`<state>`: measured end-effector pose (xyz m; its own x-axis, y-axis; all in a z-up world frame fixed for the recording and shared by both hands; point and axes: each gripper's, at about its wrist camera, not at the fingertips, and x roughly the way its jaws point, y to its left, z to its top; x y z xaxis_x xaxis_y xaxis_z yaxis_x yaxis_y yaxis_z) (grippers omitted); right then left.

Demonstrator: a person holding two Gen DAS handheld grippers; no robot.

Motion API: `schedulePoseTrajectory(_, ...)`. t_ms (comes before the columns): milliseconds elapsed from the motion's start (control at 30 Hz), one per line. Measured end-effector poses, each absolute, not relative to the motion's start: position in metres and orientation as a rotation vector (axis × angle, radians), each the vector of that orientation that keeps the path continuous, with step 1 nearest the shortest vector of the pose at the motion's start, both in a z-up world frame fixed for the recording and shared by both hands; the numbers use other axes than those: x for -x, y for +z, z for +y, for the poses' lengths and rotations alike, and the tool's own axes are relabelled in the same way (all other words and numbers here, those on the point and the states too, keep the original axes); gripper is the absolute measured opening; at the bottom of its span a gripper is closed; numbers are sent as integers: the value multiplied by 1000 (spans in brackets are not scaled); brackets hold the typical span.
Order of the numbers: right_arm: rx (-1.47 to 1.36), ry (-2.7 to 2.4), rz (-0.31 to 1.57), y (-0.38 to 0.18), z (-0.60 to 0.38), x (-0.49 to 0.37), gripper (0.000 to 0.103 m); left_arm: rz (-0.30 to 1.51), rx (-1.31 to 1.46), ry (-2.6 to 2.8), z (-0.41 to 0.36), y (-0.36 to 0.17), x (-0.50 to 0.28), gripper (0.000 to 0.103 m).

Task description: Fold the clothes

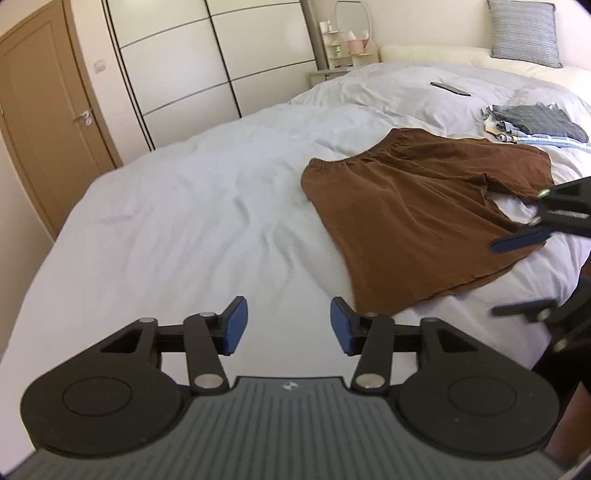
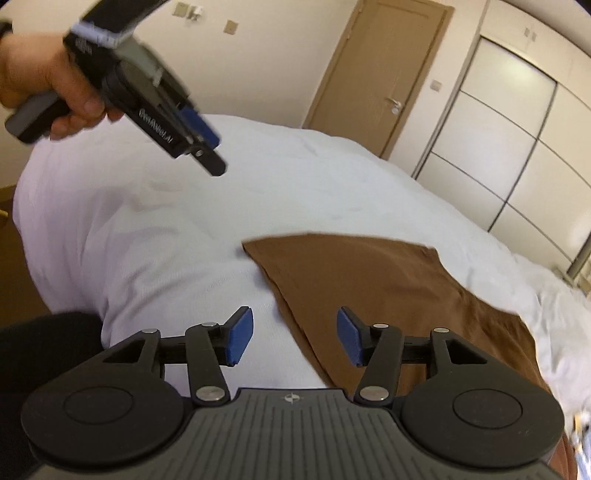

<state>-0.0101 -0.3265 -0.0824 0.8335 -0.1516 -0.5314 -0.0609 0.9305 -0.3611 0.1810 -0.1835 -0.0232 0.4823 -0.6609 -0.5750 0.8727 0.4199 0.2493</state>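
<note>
Brown shorts (image 1: 417, 210) lie spread flat on the white bed (image 1: 207, 206), waistband toward the far side. My left gripper (image 1: 289, 328) is open and empty above the bedding, just left of the shorts' near hem. My right gripper (image 2: 295, 338) is open and empty, hovering over the near edge of the shorts (image 2: 388, 295). It also shows at the right edge of the left wrist view (image 1: 524, 273), over the leg hem. The left gripper (image 2: 207, 147) shows in the right wrist view, held in a hand above the bed.
A pile of folded clothes (image 1: 535, 123) lies beyond the shorts. A dark remote (image 1: 450, 88) lies further up the bed, near a grey pillow (image 1: 524, 33). A wardrobe (image 1: 207, 62), a brown door (image 1: 48, 122) and a nightstand (image 1: 332, 72) stand around.
</note>
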Motion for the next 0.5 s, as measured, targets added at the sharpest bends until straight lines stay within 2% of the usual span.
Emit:
schedulePoseTrajectory(200, 472, -43, 622, -98, -295, -61, 53, 410, -494, -1003, -172, -25, -211, 53)
schedulePoseTrajectory(333, 568, -64, 673, -116, -281, -105, 62, 427, -440, -1001, -166, -31, -228, 56)
schedulePoseTrajectory(500, 688, -106, 688, -139, -279, -127, 62, 429, -440, -1008, -163, -40, -238, 60)
